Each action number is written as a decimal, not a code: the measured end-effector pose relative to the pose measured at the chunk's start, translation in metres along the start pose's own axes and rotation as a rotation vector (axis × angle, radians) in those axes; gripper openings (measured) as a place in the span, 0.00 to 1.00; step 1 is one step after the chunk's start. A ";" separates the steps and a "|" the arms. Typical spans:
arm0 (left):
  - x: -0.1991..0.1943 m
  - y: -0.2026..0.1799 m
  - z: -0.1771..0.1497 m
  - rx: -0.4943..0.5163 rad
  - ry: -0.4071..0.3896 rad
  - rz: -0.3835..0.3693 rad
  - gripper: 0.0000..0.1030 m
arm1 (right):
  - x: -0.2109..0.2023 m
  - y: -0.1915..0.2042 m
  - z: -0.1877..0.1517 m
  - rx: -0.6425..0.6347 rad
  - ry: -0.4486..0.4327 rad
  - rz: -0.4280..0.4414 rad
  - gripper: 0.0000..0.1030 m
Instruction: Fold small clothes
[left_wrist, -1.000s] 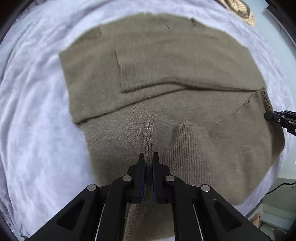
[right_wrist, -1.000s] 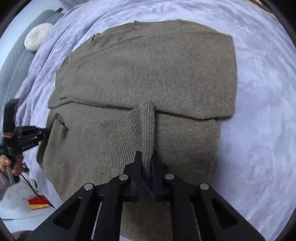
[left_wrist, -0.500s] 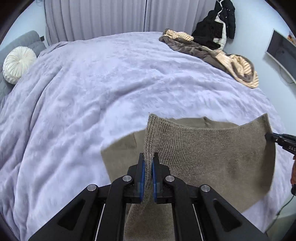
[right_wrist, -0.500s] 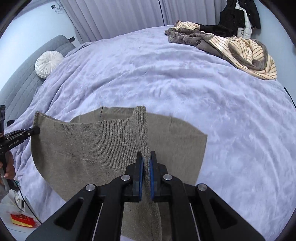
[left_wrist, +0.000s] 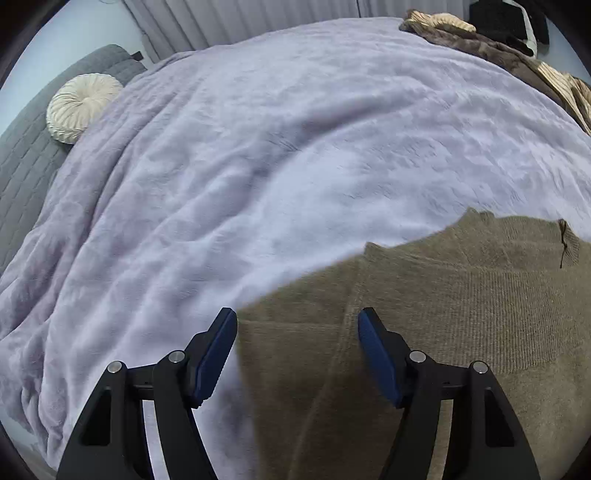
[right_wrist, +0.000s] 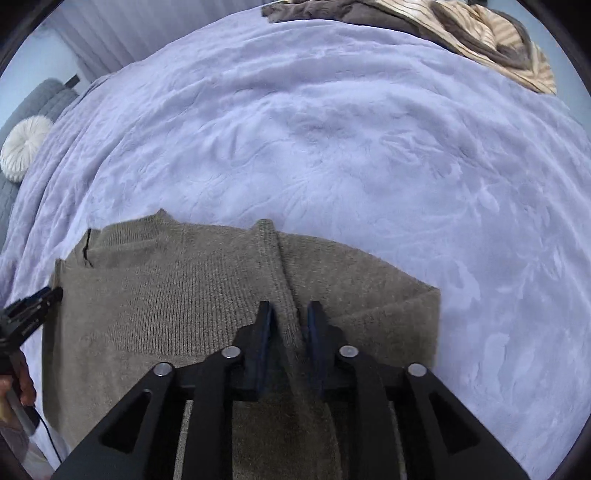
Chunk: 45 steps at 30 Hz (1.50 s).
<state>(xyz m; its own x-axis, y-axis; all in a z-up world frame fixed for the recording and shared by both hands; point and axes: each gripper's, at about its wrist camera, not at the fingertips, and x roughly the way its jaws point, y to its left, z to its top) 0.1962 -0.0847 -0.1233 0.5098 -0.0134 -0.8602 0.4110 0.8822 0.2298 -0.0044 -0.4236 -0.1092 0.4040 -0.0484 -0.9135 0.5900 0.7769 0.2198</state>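
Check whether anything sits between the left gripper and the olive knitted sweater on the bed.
Nothing visible does. The left gripper hangs with its jaws wide apart right over the edge of the olive knitted sweater, which lies on the lilac fleece blanket. The pile of brown and striped clothes lies far off.

Both wrist cameras looked forward, close above the olive-brown knitted sweater (left_wrist: 443, 314) (right_wrist: 184, 295), across the lavender plush bedspread (left_wrist: 258, 166) (right_wrist: 332, 147). They shared the round cream pleated cushion (left_wrist: 83, 105) (right_wrist: 24, 146).
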 end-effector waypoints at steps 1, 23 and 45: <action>-0.007 0.010 0.000 -0.007 0.011 -0.031 0.67 | -0.007 -0.005 0.000 0.023 0.001 -0.009 0.26; -0.066 0.090 -0.135 -0.245 0.308 -0.331 0.88 | -0.066 -0.035 -0.090 0.201 0.094 0.412 0.66; -0.046 0.075 -0.195 -0.471 0.385 -0.342 0.10 | -0.055 -0.065 -0.184 0.509 0.137 0.377 0.09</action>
<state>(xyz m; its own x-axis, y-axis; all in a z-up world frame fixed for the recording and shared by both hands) 0.0564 0.0741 -0.1555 0.0704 -0.2357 -0.9693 0.0851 0.9696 -0.2296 -0.1936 -0.3559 -0.1365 0.5751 0.2766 -0.7699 0.6961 0.3288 0.6382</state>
